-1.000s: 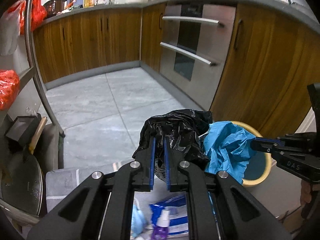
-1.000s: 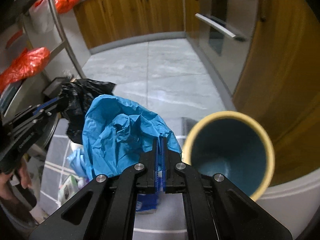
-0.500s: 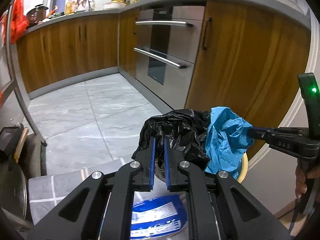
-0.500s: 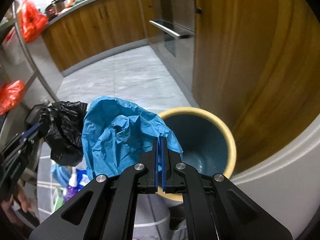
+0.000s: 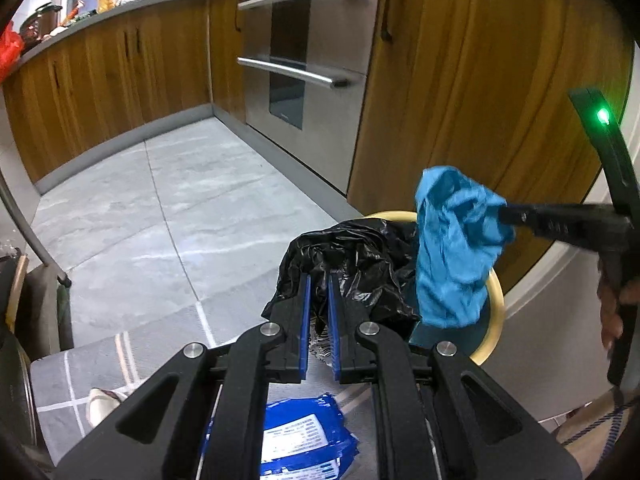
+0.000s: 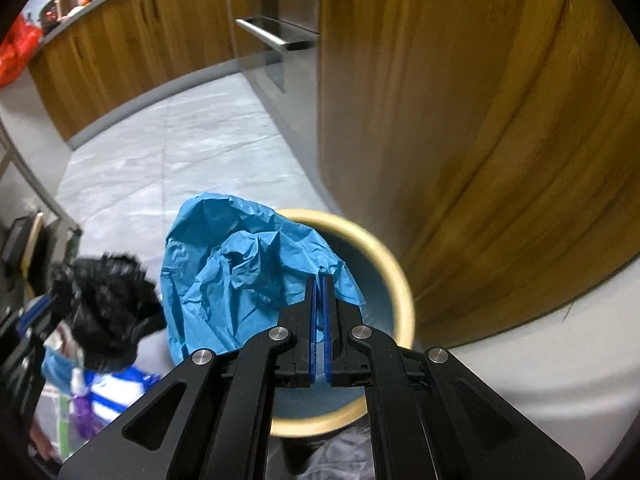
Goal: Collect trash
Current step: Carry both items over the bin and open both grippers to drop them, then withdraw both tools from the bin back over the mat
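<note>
My left gripper (image 5: pixel 319 280) is shut on a crumpled black plastic bag (image 5: pixel 352 256), held in the air beside a round bin with a yellow rim and blue inside (image 5: pixel 494 322). My right gripper (image 6: pixel 320 282) is shut on a crumpled blue plastic bag (image 6: pixel 240 276), held over the bin's mouth (image 6: pixel 400 280). In the left wrist view the blue bag (image 5: pixel 452 248) hangs from the right gripper (image 5: pixel 505 213) above the bin, touching the black bag. In the right wrist view the black bag (image 6: pixel 108 300) hangs at lower left.
A blue-and-white packet (image 5: pixel 304 440) lies on the grey mat below. A purple spray bottle (image 6: pixel 80 400) lies nearby. Wooden cabinets (image 5: pixel 480 80) and a steel oven (image 5: pixel 300 60) stand close behind the bin. A metal shelf rack (image 5: pixel 24 220) is at left.
Both grippers have swung right and forward toward the bin with their bags. The blue bag now hangs over the bin's mouth; the black bag sits at its left rim.
</note>
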Available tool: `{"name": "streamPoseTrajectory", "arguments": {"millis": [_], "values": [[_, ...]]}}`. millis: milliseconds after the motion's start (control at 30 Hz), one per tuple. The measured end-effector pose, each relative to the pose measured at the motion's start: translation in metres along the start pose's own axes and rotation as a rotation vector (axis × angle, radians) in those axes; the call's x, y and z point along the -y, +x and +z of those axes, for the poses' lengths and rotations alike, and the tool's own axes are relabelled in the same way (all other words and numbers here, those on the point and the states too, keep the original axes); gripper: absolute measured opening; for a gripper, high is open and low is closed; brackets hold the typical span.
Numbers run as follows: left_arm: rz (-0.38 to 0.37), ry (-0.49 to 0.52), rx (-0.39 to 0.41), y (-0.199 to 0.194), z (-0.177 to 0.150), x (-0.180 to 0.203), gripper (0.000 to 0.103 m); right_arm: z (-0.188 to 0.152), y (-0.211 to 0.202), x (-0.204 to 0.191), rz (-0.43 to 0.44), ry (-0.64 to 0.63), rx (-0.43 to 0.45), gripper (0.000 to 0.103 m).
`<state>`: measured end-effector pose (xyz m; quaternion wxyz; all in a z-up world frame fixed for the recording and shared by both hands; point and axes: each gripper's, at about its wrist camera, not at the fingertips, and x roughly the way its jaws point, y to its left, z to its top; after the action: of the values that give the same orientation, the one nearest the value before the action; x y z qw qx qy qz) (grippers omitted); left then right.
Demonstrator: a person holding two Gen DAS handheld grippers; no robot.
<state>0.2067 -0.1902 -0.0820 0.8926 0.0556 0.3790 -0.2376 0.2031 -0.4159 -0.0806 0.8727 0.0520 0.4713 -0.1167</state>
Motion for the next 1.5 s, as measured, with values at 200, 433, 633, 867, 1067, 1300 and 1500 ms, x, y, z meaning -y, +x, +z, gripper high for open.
{"name": "streamPoseTrajectory", "arguments": {"millis": [200,433,633,867,1067,1300,1500], "values": [[-0.028,0.021,-0.014,0.018,0.008,0.021,0.008,0.009,0.020,0.013,-0.063,0.006,-0.013,0.004],[-0.006,0.021,-0.062,0.050,0.019,0.038,0.008,0.014,0.037,0.002,-0.156,-0.098,-0.013,0.004],[0.014,0.041,-0.099,0.066,0.017,0.045,0.008,0.007,0.040,-0.012,-0.147,-0.181,-0.027,0.004],[0.011,0.061,-0.116,0.078,0.014,0.058,0.009,0.004,0.047,-0.018,-0.137,-0.217,-0.066,0.004],[0.009,0.108,-0.109,0.080,0.014,0.068,0.011,0.005,0.052,-0.021,-0.153,-0.231,-0.076,0.017],[0.044,0.105,-0.086,0.069,0.013,0.060,0.034,0.004,0.049,-0.023,-0.137,-0.236,-0.050,0.053],[0.092,0.065,-0.053,0.046,0.010,0.043,0.064,0.006,0.039,-0.031,-0.115,-0.251,-0.002,0.076]]}}
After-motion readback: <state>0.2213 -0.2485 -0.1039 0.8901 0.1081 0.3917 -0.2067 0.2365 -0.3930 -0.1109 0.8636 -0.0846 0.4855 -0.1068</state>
